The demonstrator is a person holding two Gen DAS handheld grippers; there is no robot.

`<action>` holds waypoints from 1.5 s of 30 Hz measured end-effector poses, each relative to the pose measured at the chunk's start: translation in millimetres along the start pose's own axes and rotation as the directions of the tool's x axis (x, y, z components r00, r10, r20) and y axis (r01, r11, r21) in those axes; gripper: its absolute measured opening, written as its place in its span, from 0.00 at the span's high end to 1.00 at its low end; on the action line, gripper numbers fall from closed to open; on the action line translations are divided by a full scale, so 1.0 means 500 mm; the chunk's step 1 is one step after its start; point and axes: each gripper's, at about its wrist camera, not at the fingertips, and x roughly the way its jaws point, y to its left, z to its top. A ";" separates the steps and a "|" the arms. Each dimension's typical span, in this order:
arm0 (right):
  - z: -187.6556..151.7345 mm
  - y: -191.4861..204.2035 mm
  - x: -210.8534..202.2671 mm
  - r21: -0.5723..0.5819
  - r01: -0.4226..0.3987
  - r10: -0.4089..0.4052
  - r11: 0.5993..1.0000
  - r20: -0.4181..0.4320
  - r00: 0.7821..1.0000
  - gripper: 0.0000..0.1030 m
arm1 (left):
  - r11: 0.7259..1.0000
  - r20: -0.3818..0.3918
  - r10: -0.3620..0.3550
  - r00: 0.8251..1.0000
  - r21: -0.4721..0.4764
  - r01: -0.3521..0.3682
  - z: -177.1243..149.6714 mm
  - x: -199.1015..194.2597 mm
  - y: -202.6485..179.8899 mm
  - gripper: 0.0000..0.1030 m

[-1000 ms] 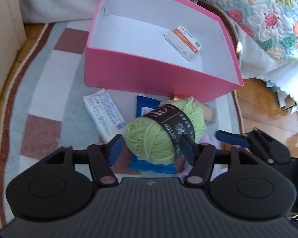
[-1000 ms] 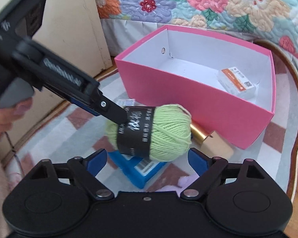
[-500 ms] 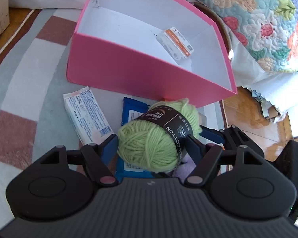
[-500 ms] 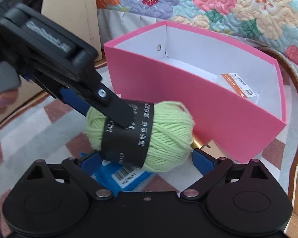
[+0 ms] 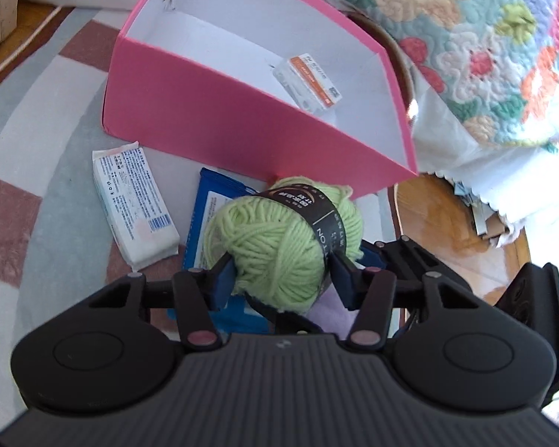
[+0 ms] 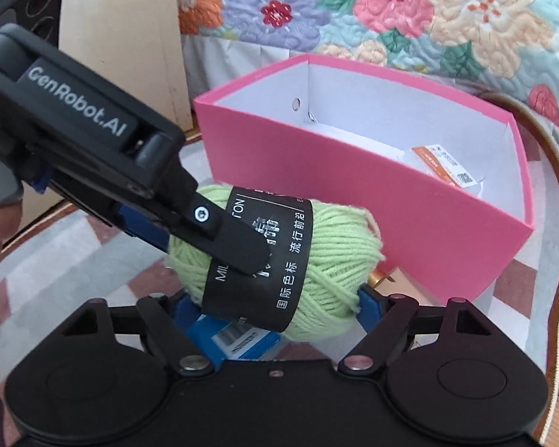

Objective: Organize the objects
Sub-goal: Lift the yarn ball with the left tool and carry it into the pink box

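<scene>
Blue pads of the left gripper (image 5: pixel 282 279) are seen pressed against both sides of a green yarn ball (image 5: pixel 279 246), its jaws having just been closing on it; the ball is gripped across its width, one finger lying over the black paper band (image 6: pixel 257 260). The right gripper (image 6: pixel 268 307) is set at the ball's two ends, its jaws also having just been closing, with the blue pads at or against the yarn; firm pressure cannot be confirmed. The ball is held just in front of the near wall of a pink box (image 5: pixel 220 111), outside it. Beneath the ball a blue packet (image 5: pixel 205 223) is noted on the rug (image 5: pixel 37 171), and a white packet (image 5: pixel 134 205) lies just beside that, to its left. A gold-coloured item (image 6: pixel 395 279) is partly visible between ball and box. Inside the box, one small white-and-orange carton (image 5: pixel 309 82) is recorded near the far right corner. A floral quilt (image 6: pixel 391 11) hangs behind the box.
</scene>
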 end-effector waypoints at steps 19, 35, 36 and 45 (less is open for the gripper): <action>0.103 0.082 -0.238 -0.121 0.123 -0.127 0.985 -0.024 0.992 0.19 | 0.991 0.034 -0.055 0.998 0.124 0.050 -0.046 -0.204 -0.155 0.48; 0.268 -0.001 -0.206 -0.186 0.182 -0.173 0.966 0.061 0.983 0.18 | 0.992 0.163 -0.051 0.985 0.125 0.030 0.119 -0.214 -0.178 0.46; 0.281 -0.013 -0.187 -0.175 0.172 -0.166 0.969 0.049 0.985 0.18 | 0.993 0.162 -0.033 0.986 0.120 0.014 0.140 -0.200 -0.173 0.46; 0.367 -0.162 0.057 -0.014 0.035 -0.036 0.999 -0.095 0.995 0.21 | 0.995 0.098 0.100 0.990 0.007 -0.102 0.327 -0.005 -0.079 0.46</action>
